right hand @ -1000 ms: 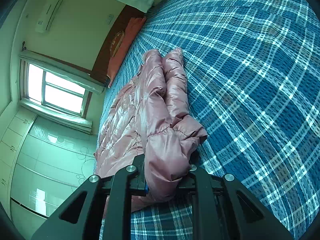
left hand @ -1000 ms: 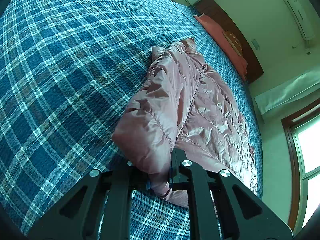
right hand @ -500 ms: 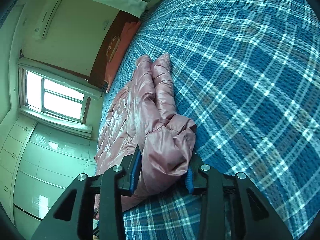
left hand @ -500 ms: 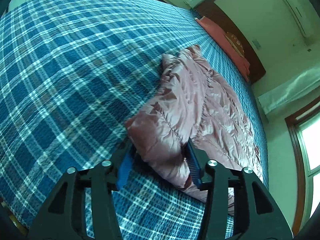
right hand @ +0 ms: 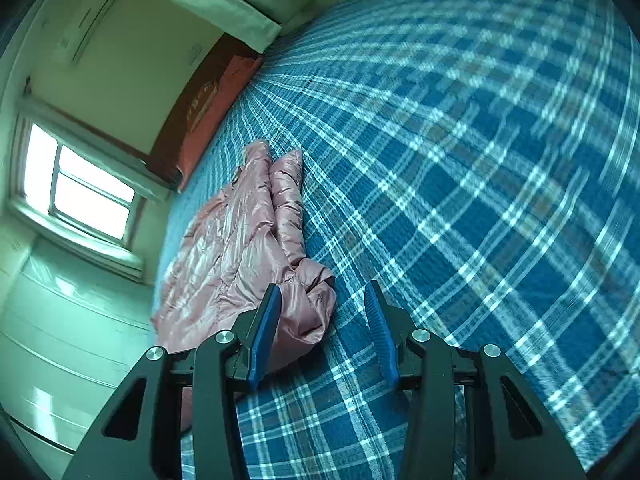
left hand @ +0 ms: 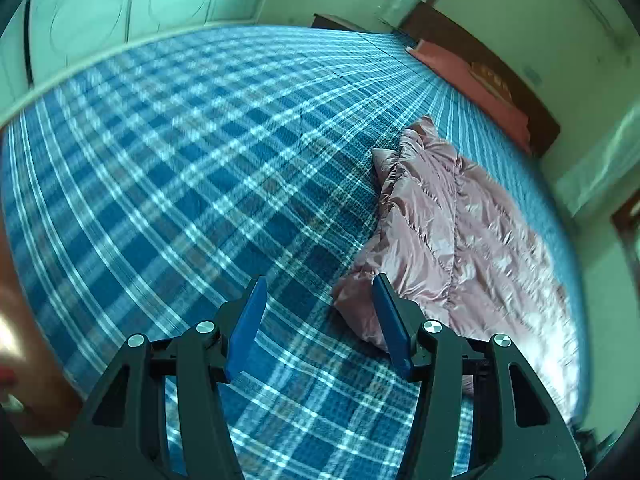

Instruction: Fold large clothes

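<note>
A: Where is your pink puffer jacket?

B: It lies flat on the bed, on the blue plaid cover, its long side running toward the red pillow at the headboard.

A: And your left tongs?

B: You tilt them steeply down over the cover. The jaws are opening; only plaid shows between them, and the jacket's near corner sits just beside the right pad.

A: Your right tongs?

B: Tilted down too, jaws opening. The jacket's bunched sleeve end lies between the pads, against the left one and clear of the right, so you grip nothing.
</note>
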`<action>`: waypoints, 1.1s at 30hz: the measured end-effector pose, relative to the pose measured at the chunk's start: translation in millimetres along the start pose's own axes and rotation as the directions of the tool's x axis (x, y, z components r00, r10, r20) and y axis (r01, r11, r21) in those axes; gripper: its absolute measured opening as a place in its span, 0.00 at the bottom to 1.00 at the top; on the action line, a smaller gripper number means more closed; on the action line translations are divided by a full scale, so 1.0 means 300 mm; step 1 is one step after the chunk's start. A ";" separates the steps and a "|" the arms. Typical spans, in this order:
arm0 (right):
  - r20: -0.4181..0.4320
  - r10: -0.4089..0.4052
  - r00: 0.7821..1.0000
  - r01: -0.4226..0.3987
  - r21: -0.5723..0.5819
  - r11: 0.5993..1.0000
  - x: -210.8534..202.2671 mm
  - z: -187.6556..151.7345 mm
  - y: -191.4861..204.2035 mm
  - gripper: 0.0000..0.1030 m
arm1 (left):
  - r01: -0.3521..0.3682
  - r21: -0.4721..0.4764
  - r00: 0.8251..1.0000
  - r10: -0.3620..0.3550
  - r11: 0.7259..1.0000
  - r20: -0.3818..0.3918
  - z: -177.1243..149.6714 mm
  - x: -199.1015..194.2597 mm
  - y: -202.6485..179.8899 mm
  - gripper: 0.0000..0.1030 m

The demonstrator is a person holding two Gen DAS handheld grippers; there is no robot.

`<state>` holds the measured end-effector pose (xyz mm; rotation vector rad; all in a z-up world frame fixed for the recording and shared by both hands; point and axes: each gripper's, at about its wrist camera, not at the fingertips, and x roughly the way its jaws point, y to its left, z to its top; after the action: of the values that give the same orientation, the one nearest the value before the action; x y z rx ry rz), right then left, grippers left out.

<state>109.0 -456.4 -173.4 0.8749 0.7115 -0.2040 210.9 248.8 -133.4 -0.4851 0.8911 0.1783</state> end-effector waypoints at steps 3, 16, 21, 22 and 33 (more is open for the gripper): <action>0.037 -0.101 0.994 0.105 -0.141 0.984 -0.011 0.005 0.105 0.43 | -0.102 0.139 0.994 0.095 0.985 0.053 0.013 -0.035 -0.062 0.53; -0.008 -0.149 0.989 0.116 -0.583 0.804 0.239 -0.123 0.584 0.43 | -0.099 0.407 0.993 0.062 0.908 0.103 -0.008 0.023 -0.432 0.54; -0.008 -0.148 0.989 0.106 -0.655 0.748 0.356 -0.166 0.743 0.43 | -0.124 0.496 0.991 0.079 0.859 0.110 -0.035 0.127 -0.623 0.54; -0.012 -0.148 0.989 0.103 -0.662 0.742 0.372 -0.169 0.762 0.43 | -0.140 0.511 0.989 0.093 0.848 0.116 -0.041 0.151 -0.650 0.54; -0.039 -0.259 0.965 0.149 -0.731 0.666 0.581 -0.255 0.778 0.43 | -0.183 0.595 0.981 0.185 0.783 0.059 -0.093 0.363 -0.699 0.49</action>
<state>306.1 -228.8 -171.8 0.0318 0.9323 -0.0434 331.6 46.2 -163.8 0.2009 0.9425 0.0643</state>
